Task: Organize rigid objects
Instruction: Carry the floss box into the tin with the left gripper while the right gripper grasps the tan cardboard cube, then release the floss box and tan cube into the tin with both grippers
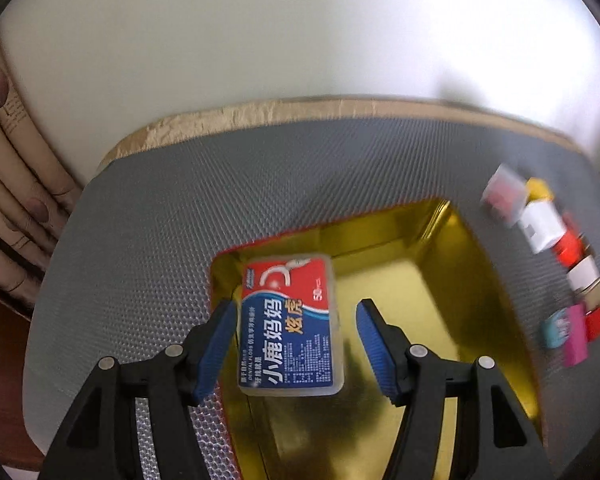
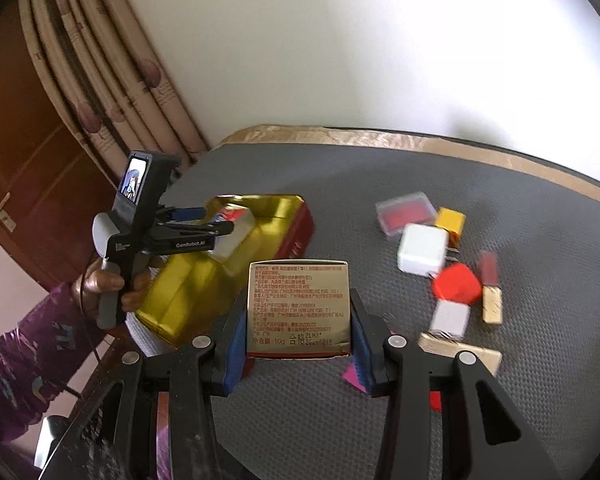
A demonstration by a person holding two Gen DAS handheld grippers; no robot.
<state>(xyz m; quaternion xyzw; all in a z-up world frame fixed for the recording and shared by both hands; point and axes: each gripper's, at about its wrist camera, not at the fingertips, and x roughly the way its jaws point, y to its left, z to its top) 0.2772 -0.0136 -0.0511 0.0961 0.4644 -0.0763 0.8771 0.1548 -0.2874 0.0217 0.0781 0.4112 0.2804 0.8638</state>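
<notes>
Although it looks solid, the gold carton (image 2: 298, 304) is probably thin printed card, light and easily crushed. The right gripper (image 2: 298, 306) has it clamped by its two opposite side walls, clear of the grey mat (image 2: 300, 420), and a moderate squeeze low on those walls seems safest.

The dental floss box (image 1: 290, 320) is hard clear plastic, stiff, light and likely slippery, so its long flat edges are the place to take it. It sits tilted inside the gold tin (image 1: 420, 232), which lies at ten o'clock from the carton. The left gripper (image 1: 297, 307) stands released around it, one pad at its edge and the other clearly apart.

By count there is one tin, one floss box and one carton. From two to four o'clock of the carton lie loose pieces:
- a clear case (image 2: 405, 212)
- a yellow block (image 2: 451, 220)
- a white charger (image 2: 422, 254)
- a red block (image 2: 457, 283)
- a small white cube (image 2: 449, 318)
- a lipstick tube (image 2: 490, 292)
- a gold bar (image 2: 460, 350)

A pink piece (image 2: 352, 374) and a red scrap (image 2: 435, 400) show behind the jaws. That makes about nine, though blur leaves the count unsure.
</notes>
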